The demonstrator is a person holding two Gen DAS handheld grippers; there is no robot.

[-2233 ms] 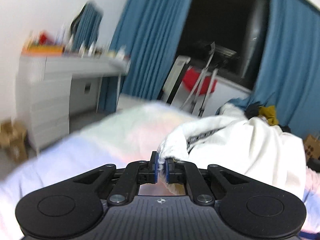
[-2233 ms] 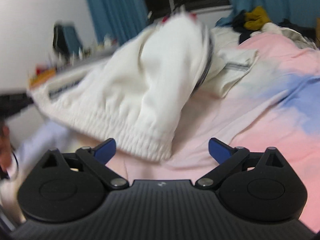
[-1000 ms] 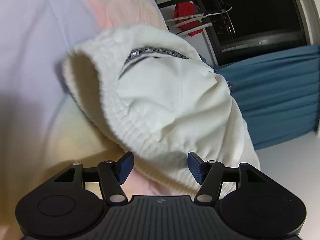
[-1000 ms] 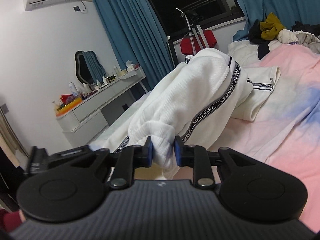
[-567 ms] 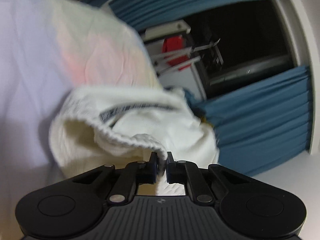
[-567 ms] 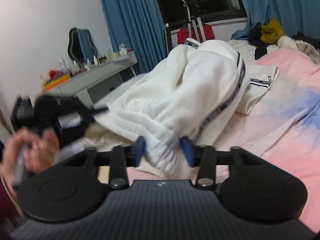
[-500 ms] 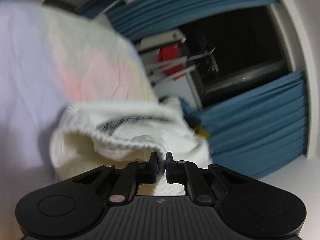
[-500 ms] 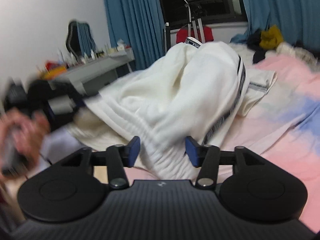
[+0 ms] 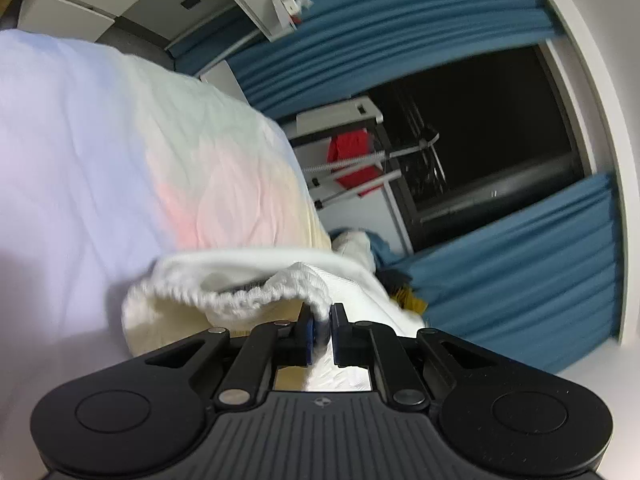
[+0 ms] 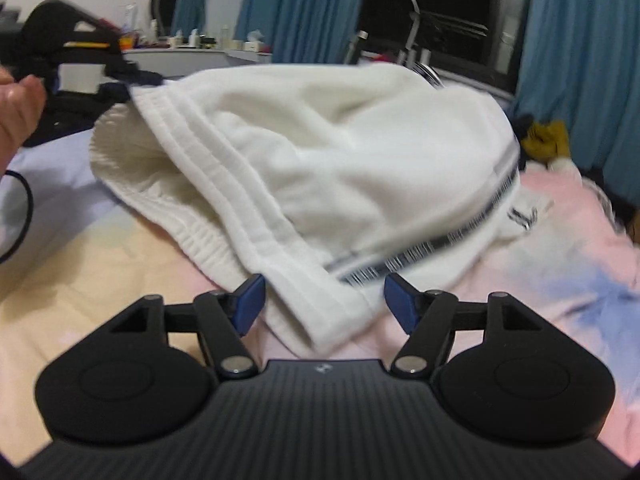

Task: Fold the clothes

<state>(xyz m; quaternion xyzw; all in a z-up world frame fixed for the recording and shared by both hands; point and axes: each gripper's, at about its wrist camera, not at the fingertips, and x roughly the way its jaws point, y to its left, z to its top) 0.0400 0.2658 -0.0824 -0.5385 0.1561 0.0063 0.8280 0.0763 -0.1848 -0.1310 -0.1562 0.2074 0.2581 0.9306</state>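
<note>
Left wrist view showed the left gripper (image 9: 321, 330) clamped tight on the ribbed hem of the white garment (image 9: 224, 300), a thin pinch of cloth squeezed between its blue pads. Behind it lay the pastel bedspread (image 9: 100, 160), and farther off the blue curtains (image 9: 520, 272) and a red bag (image 9: 349, 152) by the dark window.

Right wrist view showed the right gripper (image 10: 324, 300) with its jaws opening; a stitched corner of the garment (image 10: 320, 168) lay between the pads, but neither pad pressed on it, so the cloth rested loose there. The garment sat as a raised white mound on the near-middle of the bedspread (image 10: 560, 280), its striped trim running to the right. At the far left, a hand (image 10: 18, 116) gripped the other tool, which held the hem up off the bed.

The step in hand looked like re-gripping for a fold. To do it well, the left pinch should have stayed firm and steady so the hem kept its tension, while the right claw cleared the corner fully before seeking a new hold. That hold was best taken on the doubled hem edge, not the soft middle, which would bunch. Blur made the exact cloth layers hard to tell.
</note>
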